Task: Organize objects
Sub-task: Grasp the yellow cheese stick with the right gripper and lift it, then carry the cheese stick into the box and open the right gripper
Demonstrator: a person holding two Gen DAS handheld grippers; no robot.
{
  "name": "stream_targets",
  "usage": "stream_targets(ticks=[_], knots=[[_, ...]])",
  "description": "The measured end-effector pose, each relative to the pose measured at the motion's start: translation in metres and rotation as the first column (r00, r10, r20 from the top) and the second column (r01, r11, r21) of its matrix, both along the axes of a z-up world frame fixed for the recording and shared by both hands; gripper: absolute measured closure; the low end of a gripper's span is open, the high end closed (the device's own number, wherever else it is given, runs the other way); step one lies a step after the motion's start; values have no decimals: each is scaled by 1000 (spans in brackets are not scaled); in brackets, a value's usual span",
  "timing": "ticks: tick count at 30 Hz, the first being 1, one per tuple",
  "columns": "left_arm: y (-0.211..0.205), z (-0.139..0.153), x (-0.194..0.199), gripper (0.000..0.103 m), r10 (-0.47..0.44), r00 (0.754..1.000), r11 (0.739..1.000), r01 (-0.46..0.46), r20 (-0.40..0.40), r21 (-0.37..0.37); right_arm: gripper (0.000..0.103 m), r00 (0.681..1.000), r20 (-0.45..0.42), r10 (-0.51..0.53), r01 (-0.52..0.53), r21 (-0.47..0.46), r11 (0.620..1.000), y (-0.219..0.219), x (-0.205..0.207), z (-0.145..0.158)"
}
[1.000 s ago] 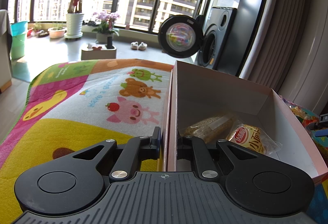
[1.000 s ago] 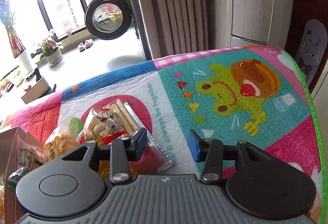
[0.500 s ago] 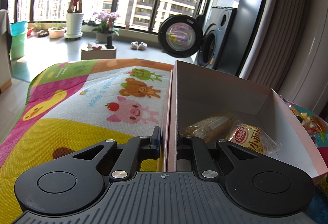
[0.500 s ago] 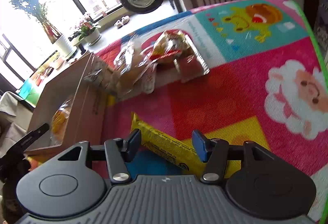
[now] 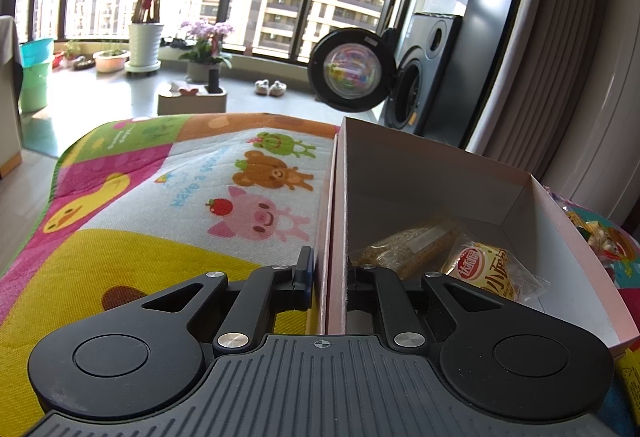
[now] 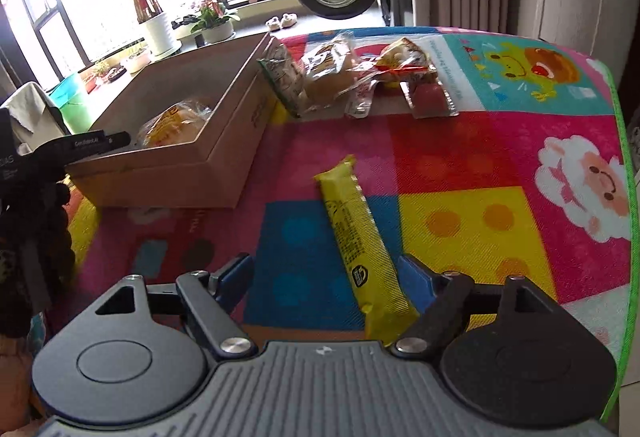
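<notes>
Snack bar (image 6: 362, 237): yellow, lying between the wide-apart right tongs (image 6: 326, 279).
Box (image 5: 336, 237): left tongs (image 5: 326, 273) pinch its wall.
Risk: bar may slip out sideways.

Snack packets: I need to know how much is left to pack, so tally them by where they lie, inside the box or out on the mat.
Inside the box: 2, the grain bar and the bun packet.
On the mat, yellow bar: 1.
On the mat, heap by the box: about 5, overlapping, so uncertain.
Total: about 8.
</notes>
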State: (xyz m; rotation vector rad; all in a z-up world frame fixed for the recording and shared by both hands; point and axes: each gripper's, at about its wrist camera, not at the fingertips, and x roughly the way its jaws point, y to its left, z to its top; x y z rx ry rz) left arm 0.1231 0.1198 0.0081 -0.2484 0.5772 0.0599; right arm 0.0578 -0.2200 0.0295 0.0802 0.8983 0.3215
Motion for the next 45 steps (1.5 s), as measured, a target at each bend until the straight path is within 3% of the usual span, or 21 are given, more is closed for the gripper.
stream_targets(ticks=[2,6,11,16,18,20,22,24,29,35,40,45], knots=[[-1,1,-1,90,1,1000,1000,-1,2,6,24,999,20,35,-34,-13,999,9,-3,1],[-8,3,-3,90,-4,1000,998,4,0,55,26,996,77,35,-23,-156,987,29,3,-4],[-15,8,-3,91,-6,1000,993,6,2,114,27,996,90,-13,26,-143,989,28,16,-13],[-25,21,-7,93,21,999,981,-30,45,190,42,994,109,-22,41,-173,984,31,20,-19],[-29,17,-5,93,22,999,976,-28,30,215,58,994,111,-6,26,-178,984,33,17,-17],[-25,14,-4,94,19,999,981,-24,26,192,69,994,109,11,10,-185,983,37,15,-15],[-15,13,-4,94,11,999,993,-15,34,120,78,994,104,16,4,-194,981,39,13,-14],[-9,13,-5,94,6,999,996,-9,42,84,79,995,94,19,1,-203,979,42,11,-12],[-8,11,-7,93,0,999,997,-4,48,82,81,999,52,17,-8,-182,983,40,-3,-1],[-6,10,-7,93,-3,999,997,0,48,72,81,999,15,29,-27,-117,993,41,-41,29],[-6,9,-7,93,-4,999,997,0,51,72,81,989,107,98,-95,-33,995,60,-47,84],[-6,9,-7,92,-5,999,998,1,49,63,81,969,204,137,-137,-14,991,89,-12,120]])
